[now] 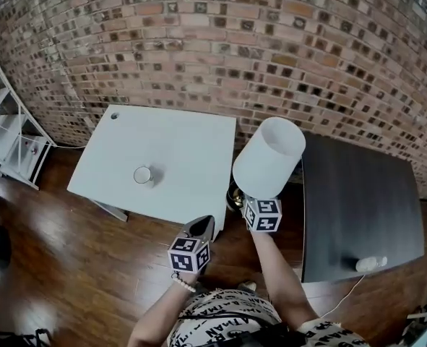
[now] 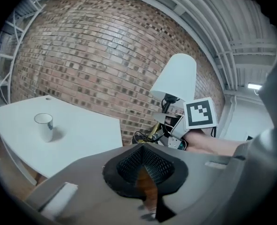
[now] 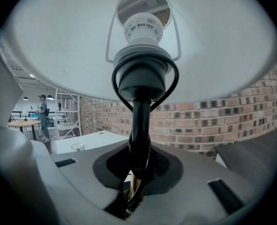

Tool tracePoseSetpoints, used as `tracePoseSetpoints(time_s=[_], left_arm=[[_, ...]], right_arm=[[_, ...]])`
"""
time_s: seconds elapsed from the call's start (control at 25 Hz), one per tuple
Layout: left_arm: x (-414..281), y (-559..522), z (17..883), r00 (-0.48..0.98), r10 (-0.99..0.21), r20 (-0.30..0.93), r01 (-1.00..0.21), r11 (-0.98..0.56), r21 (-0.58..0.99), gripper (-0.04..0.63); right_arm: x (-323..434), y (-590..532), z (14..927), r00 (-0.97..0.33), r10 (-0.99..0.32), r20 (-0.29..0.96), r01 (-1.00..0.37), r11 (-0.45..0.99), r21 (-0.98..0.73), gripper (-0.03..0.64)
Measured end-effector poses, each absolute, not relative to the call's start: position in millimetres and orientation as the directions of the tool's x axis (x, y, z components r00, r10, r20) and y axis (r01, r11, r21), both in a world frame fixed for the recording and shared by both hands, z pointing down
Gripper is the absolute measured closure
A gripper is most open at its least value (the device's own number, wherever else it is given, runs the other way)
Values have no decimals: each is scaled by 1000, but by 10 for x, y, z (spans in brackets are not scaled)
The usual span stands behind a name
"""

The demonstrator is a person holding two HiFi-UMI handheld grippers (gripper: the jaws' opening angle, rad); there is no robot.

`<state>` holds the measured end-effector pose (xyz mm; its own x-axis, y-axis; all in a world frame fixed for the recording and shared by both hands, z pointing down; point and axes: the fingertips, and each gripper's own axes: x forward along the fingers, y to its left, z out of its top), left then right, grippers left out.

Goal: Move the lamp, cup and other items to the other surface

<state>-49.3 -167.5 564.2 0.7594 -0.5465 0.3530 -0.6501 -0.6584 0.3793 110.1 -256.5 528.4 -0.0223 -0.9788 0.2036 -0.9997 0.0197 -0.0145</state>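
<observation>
The lamp hangs in the air over the gap between the two tables, its white shade [image 1: 269, 157] above my right gripper [image 1: 262, 210]. In the right gripper view that gripper [image 3: 138, 172] is shut on the lamp's black stem [image 3: 141, 125], under the shade [image 3: 58, 46] and bulb socket [image 3: 142, 27]. A white cup [image 1: 142, 175] stands alone on the white table [image 1: 184, 136]; the left gripper view also shows the cup [image 2: 44, 125]. My left gripper [image 1: 201, 227] hovers by the white table's near corner, jaws shut with nothing between them [image 2: 145, 165].
A dark table [image 1: 358, 194] stands at the right with a small white object [image 1: 371, 264] and a cord near its front edge. A brick wall [image 1: 271, 42] runs behind both tables. White shelving [image 1: 11, 139] stands far left. A person [image 3: 43, 116] stands far off.
</observation>
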Motion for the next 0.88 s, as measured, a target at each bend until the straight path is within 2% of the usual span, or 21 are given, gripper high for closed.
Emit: tracePoseSetpoints(time_s=[0.44, 0.88], left_arm=[[-1793, -2263, 5767, 665, -645, 375, -746, -564, 354, 595], [-2275, -2545, 5932, 638, -669, 382, -768, -519, 375, 595]], right_arm=[[-289, -3552, 5527, -158, -962, 222, -987, 157, -21, 563], [-911, -4238, 5970, -212, -940, 268, -976, 216, -17, 563]])
